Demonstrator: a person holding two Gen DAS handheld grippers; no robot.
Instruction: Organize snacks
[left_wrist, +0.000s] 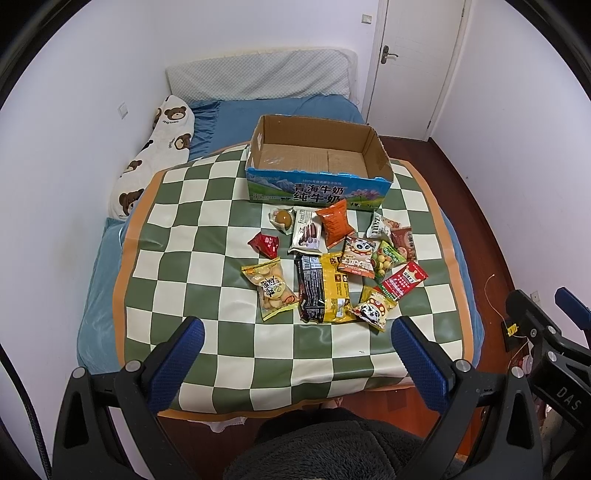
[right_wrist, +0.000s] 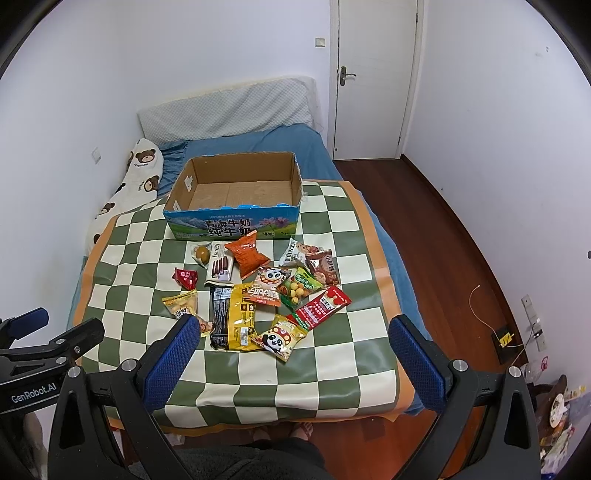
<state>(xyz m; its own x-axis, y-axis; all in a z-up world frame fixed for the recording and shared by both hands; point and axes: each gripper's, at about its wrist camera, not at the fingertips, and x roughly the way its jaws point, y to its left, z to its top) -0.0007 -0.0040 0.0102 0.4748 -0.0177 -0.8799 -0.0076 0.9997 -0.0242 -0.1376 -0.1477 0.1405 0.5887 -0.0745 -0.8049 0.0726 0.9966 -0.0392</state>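
Note:
Several snack packets lie in a loose pile on a green-and-cream checked mat (left_wrist: 207, 229) (right_wrist: 332, 354) on the bed. Among them are an orange bag (left_wrist: 335, 227) (right_wrist: 246, 258), a black-and-yellow pack (left_wrist: 325, 291) (right_wrist: 232, 317) and a red sachet (left_wrist: 403, 280) (right_wrist: 322, 306). Behind the pile stands an empty cardboard milk box (left_wrist: 317, 190) (right_wrist: 229, 225), open at the top. My left gripper (left_wrist: 295, 339) hangs open above the mat's near edge, short of the pile. My right gripper (right_wrist: 293, 338) is open too, with nothing between its fingers.
A bear-print pillow (left_wrist: 162, 147) (right_wrist: 133, 177) lies along the left wall. A white door (left_wrist: 417, 62) (right_wrist: 373, 74) stands at the back right. Wooden floor (right_wrist: 443, 229) runs along the bed's right side, with a wall socket and cable (right_wrist: 506, 338). The person's dark clothing (left_wrist: 325, 446) fills the bottom.

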